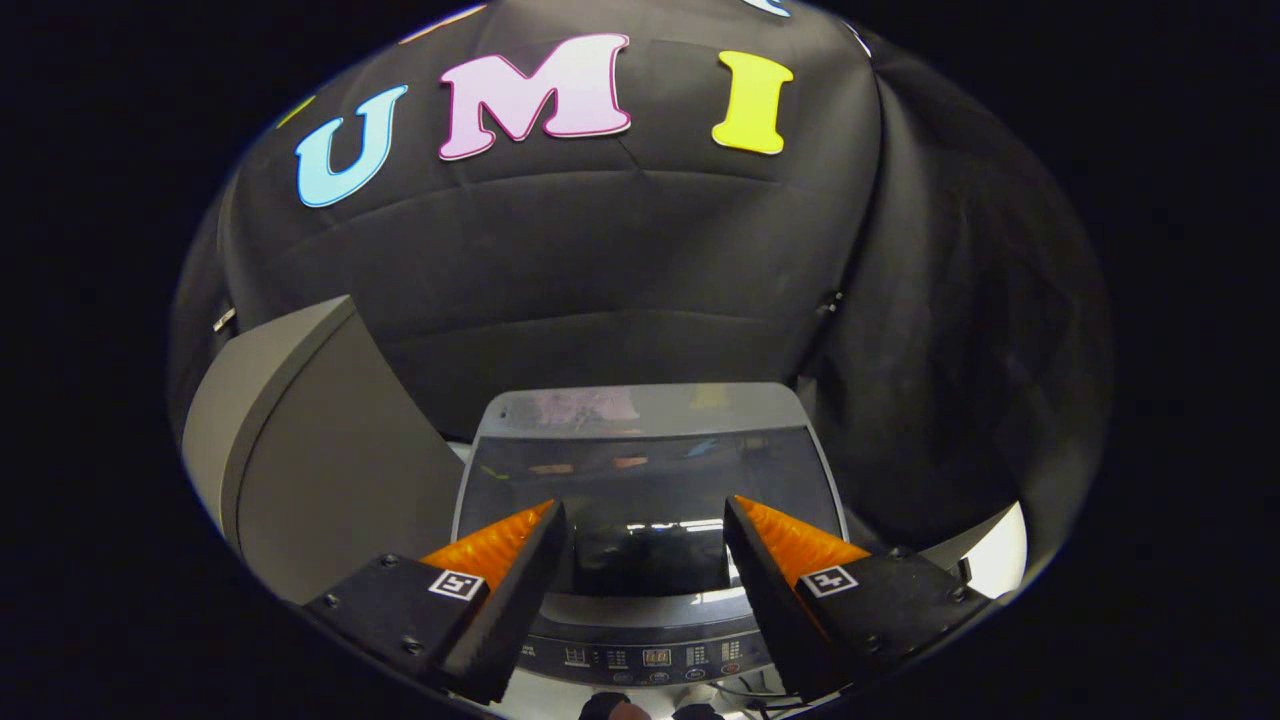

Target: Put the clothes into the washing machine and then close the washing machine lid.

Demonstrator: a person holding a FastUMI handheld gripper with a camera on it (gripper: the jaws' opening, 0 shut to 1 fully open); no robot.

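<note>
gripper [645, 510] is just hanging there pointed forward and tilted down a bit, both fingers [530, 570] spread wide apart with a big gap between the tips, not pinching or touching anything

The gripper [645, 515] hangs above the washing machine [650, 470] with its fingers spread wide and nothing between them. Below them lies the washing machine lid [650, 480], shut flat (its dark glass catches reflections), with the control panel [645, 657] nearer the fingers. A grey cabinet [310, 450] stands just beside the machine.
</note>
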